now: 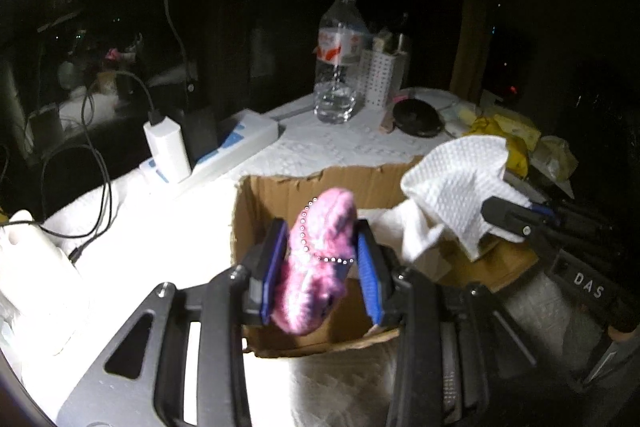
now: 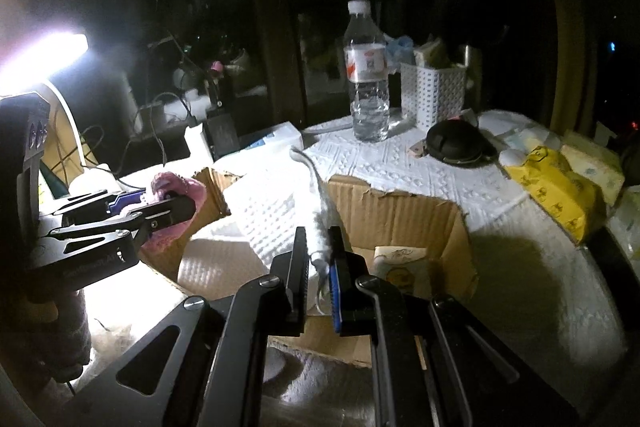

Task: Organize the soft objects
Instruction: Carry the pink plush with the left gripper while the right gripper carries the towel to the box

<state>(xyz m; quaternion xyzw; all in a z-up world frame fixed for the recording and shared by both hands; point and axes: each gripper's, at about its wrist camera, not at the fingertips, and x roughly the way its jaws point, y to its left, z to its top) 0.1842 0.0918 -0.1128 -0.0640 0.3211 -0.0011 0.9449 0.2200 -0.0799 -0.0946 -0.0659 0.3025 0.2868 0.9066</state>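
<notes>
My left gripper (image 1: pixel 322 261) is shut on a fluffy pink plush item with a bead chain (image 1: pixel 320 259) and holds it over the open cardboard box (image 1: pixel 260 203). It also shows in the right wrist view (image 2: pixel 176 205), at the box's left edge (image 2: pixel 392 211). My right gripper (image 2: pixel 320 267) is shut on a white waffle-weave cloth (image 2: pixel 272 211) that hangs over the box. In the left wrist view the cloth (image 1: pixel 456 183) drapes from the right gripper (image 1: pixel 504 219) at the box's right side.
A water bottle (image 2: pixel 367 75), a white perforated basket (image 2: pixel 434 95) and a black round case (image 2: pixel 456 143) stand behind the box. Yellow packets (image 2: pixel 556 187) lie at the right. A white charger (image 1: pixel 166 147), power strip (image 1: pixel 236 143) and cables lie left. A bright lamp (image 2: pixel 44 55) glares.
</notes>
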